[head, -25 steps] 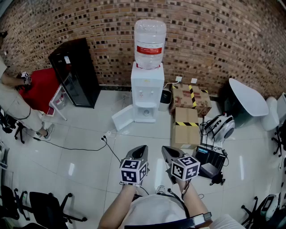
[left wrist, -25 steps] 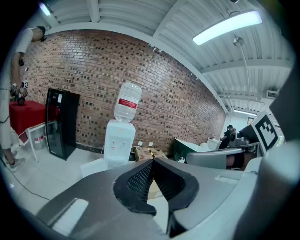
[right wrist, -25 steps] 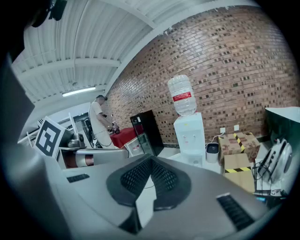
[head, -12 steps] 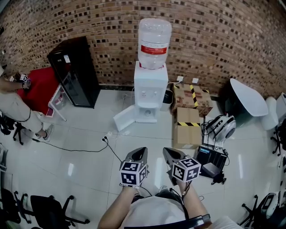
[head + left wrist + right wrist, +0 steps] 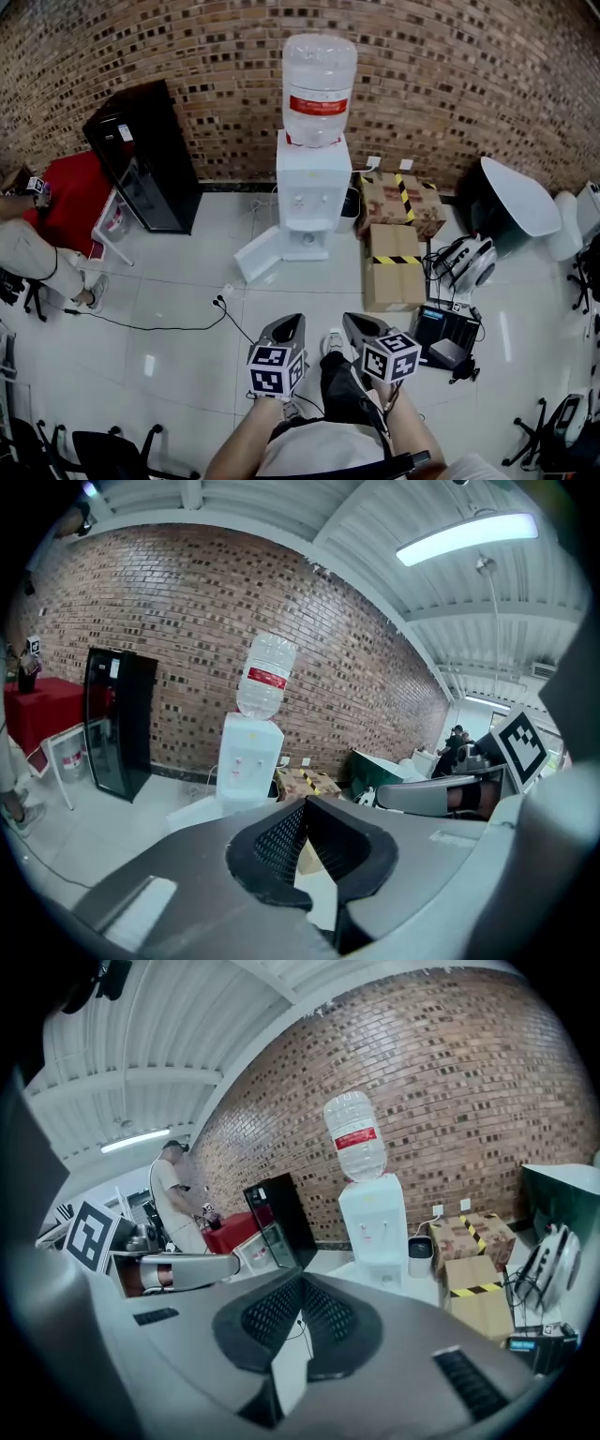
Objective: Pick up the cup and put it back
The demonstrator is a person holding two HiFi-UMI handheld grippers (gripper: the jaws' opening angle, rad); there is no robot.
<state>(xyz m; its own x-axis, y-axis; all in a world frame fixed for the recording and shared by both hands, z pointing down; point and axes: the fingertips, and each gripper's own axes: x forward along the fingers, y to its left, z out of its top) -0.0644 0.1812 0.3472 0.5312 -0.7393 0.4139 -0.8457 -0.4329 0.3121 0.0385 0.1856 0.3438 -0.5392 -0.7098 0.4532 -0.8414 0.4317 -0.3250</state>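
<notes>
At lower centre of the head view, the left gripper (image 5: 291, 322) and right gripper (image 5: 351, 319) are held side by side above the white tiled floor (image 5: 178, 281). Both are aimed toward the water dispenser (image 5: 308, 202) at the brick wall (image 5: 469, 84).

Left gripper view: the jaws meet at their tips, with nothing between them. Right gripper view: the jaws are likewise together and empty. The cup cannot be made out in any view.

A black cabinet (image 5: 141, 155) stands left of the dispenser, and cardboard boxes (image 5: 394, 267) stand to its right.

Compared with one second ago, both grippers sit slightly lower in the head view, with their jaws just as closed. A dark-trousered leg (image 5: 339, 380) and pale shoe (image 5: 335, 343) now show between them. The cabinet and red table (image 5: 70, 192) lie nearer the left edge.
</notes>
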